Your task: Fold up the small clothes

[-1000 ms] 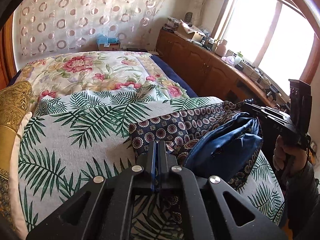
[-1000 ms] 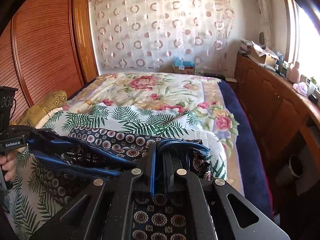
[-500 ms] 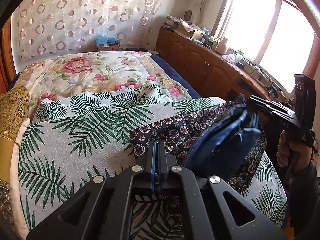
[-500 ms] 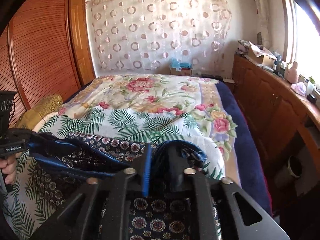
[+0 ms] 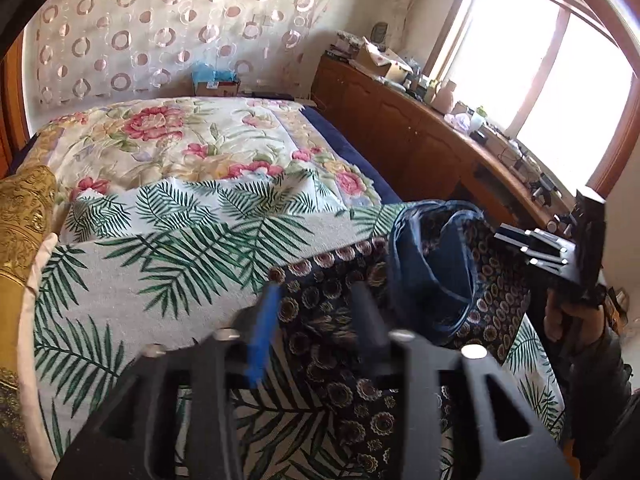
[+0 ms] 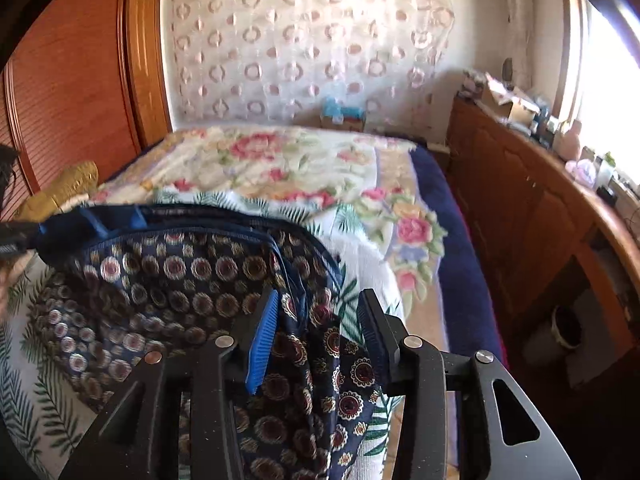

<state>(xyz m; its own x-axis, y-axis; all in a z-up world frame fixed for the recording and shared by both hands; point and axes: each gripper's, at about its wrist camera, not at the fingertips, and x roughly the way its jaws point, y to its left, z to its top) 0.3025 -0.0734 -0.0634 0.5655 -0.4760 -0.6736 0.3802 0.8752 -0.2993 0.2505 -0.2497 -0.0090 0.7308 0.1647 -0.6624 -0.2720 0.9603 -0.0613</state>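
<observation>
1. The left gripper has its jaws apart and opening; the dark patterned garment lies between them, but the pads do not press on it.
2. The right gripper is also apart and opening. A fold of the same garment hangs between its blue pad and its black pad, and it looks loose there.
3. The garment is navy with round medallion prints and a plain blue lining. It lies folded over on the palm-leaf blanket, at the near edge of the bed.
4. In the left wrist view, the right gripper is at the far right side of the garment, and the person's hand holds its handle below.
5. Behind the palm-leaf blanket there is a floral quilt which covers most of the bed, with a dark blue sheet showing along its right edge.
6. A golden cushion lies at the left side of the bed.
7. A long wooden cabinet runs along the right wall under the window, with many small things on top.
8. At the far wall hangs a curtain with rings, and a small box stands below it.
</observation>
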